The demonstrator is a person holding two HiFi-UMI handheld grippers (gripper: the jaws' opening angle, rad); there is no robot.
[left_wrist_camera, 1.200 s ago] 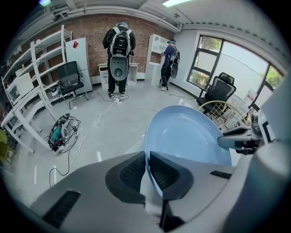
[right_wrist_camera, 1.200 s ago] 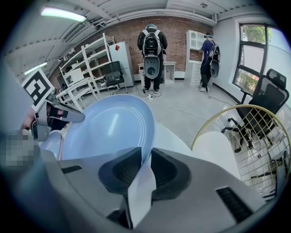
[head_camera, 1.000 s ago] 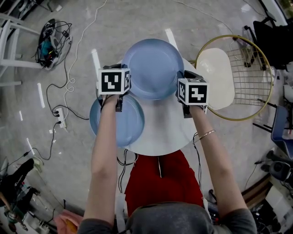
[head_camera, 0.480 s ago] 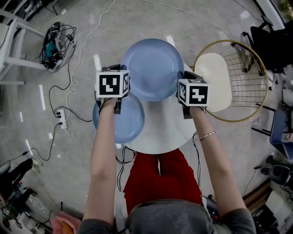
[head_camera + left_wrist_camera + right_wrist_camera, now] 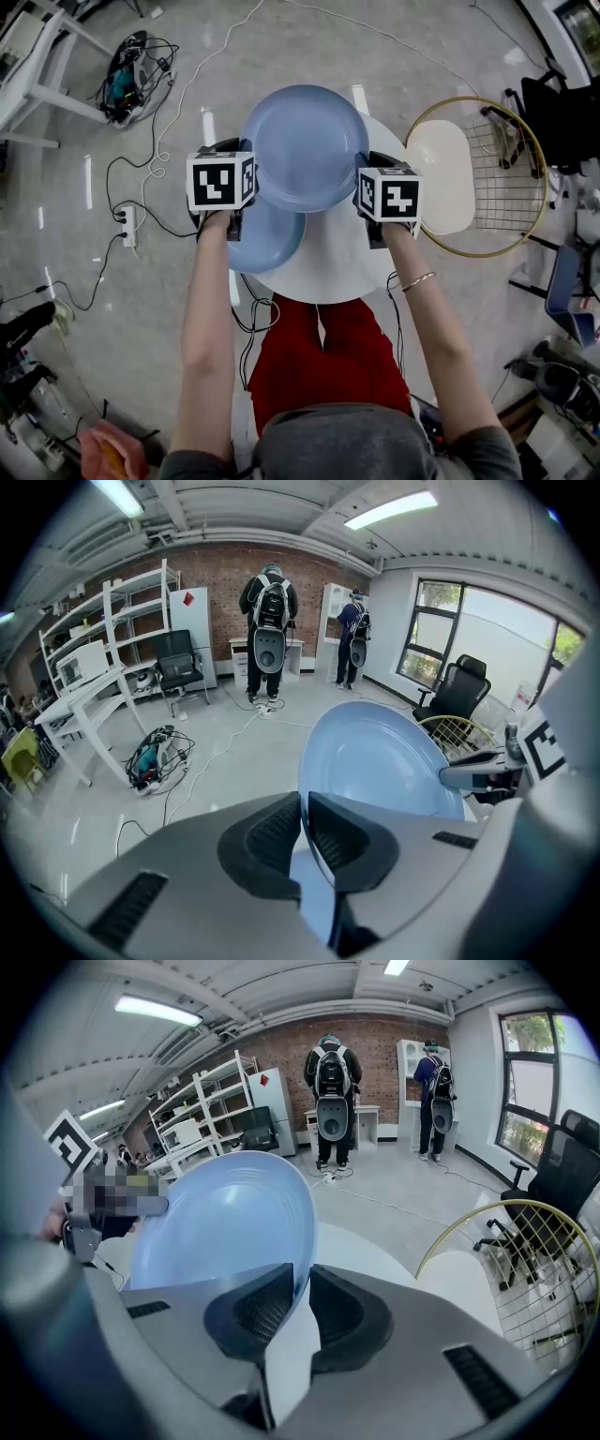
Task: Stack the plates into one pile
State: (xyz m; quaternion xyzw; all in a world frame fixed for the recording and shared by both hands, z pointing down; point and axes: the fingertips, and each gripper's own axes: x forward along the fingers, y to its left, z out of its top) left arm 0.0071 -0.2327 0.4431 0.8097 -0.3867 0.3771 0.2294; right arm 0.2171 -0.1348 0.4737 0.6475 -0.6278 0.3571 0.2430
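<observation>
A large blue plate point(image 5: 307, 145) hangs in the air between both grippers, above the round white table point(image 5: 337, 267). My left gripper point(image 5: 249, 180) is shut on its left rim, my right gripper point(image 5: 362, 189) on its right rim. In the left gripper view the plate point(image 5: 384, 761) rises from the left gripper's point(image 5: 305, 829) pads, whose jaws have just closed a little tighter. In the right gripper view the rim of the plate point(image 5: 225, 1222) sits between the right gripper's point(image 5: 302, 1309) pads. A second blue plate point(image 5: 267, 242) lies on the table's left side, partly hidden under the raised one.
A wire chair with a cream seat point(image 5: 441, 173) stands right of the table. Cables point(image 5: 141, 66) and a power strip point(image 5: 129, 225) lie on the floor at the left. Two people with backpacks point(image 5: 267, 630) stand far off by a brick wall.
Both grippers have risen with the held plate. It now looks larger and covers more of the second plate on the table.
</observation>
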